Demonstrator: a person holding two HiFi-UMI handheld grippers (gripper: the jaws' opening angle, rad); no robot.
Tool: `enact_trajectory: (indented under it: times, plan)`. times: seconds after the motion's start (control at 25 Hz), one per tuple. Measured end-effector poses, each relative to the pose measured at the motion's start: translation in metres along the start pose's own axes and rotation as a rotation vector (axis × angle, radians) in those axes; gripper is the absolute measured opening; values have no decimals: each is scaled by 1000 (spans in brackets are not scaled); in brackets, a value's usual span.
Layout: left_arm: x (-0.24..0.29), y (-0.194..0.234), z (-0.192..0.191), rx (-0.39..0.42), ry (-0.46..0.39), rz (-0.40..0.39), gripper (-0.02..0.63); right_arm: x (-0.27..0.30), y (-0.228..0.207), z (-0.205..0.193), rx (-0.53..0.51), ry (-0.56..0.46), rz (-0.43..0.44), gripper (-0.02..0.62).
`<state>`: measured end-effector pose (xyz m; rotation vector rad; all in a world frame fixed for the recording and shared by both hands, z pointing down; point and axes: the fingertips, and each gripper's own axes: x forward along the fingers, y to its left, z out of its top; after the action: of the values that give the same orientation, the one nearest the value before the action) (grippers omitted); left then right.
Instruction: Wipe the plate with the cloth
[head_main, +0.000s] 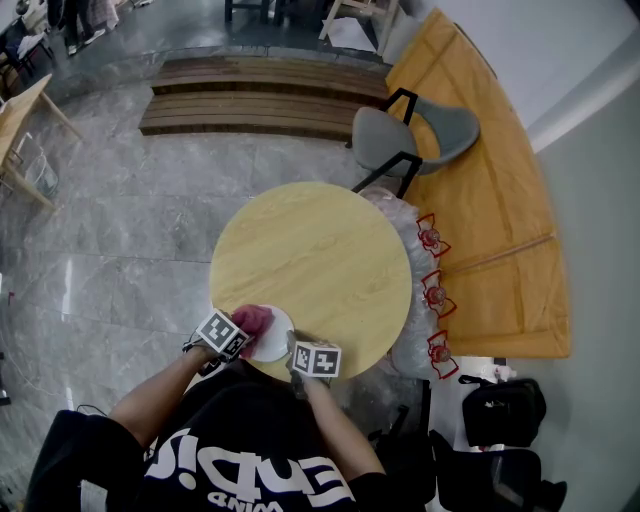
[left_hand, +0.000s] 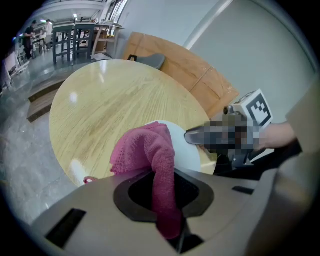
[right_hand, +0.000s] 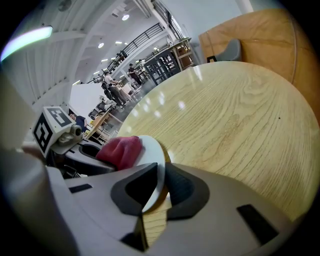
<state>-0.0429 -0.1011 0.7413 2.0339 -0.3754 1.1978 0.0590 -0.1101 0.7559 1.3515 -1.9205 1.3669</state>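
A white plate (head_main: 276, 338) sits at the near edge of the round wooden table (head_main: 320, 255). My right gripper (right_hand: 150, 197) is shut on the plate's (right_hand: 154, 167) rim, which runs between its jaws. A pink cloth (left_hand: 150, 150) hangs from my left gripper (left_hand: 170, 227), shut on it, and drapes onto the plate (left_hand: 185, 147). In the head view the cloth (head_main: 254, 320) lies on the plate's left part, with the left gripper (head_main: 222, 337) at the plate's left and the right gripper (head_main: 310, 362) at its near right. The right gripper (left_hand: 200, 136) shows across the plate in the left gripper view.
A grey chair (head_main: 415, 135) stands beyond the table by a curved wooden bench (head_main: 500, 190). Plastic bags (head_main: 420, 290) lie by the table's right side. Black bags (head_main: 500, 410) lie on the floor at the right. Wooden steps (head_main: 260, 95) lie further back.
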Motion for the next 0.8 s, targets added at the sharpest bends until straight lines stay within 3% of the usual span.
enact_trajectory:
  times: [0.44, 0.8]
  plan:
    - [6, 6, 17, -53, -2, 13, 63, 0, 0, -1, 10, -8, -7, 66]
    - [19, -5, 32, -24, 7, 27, 63, 1, 0, -1, 16, -11, -12, 66]
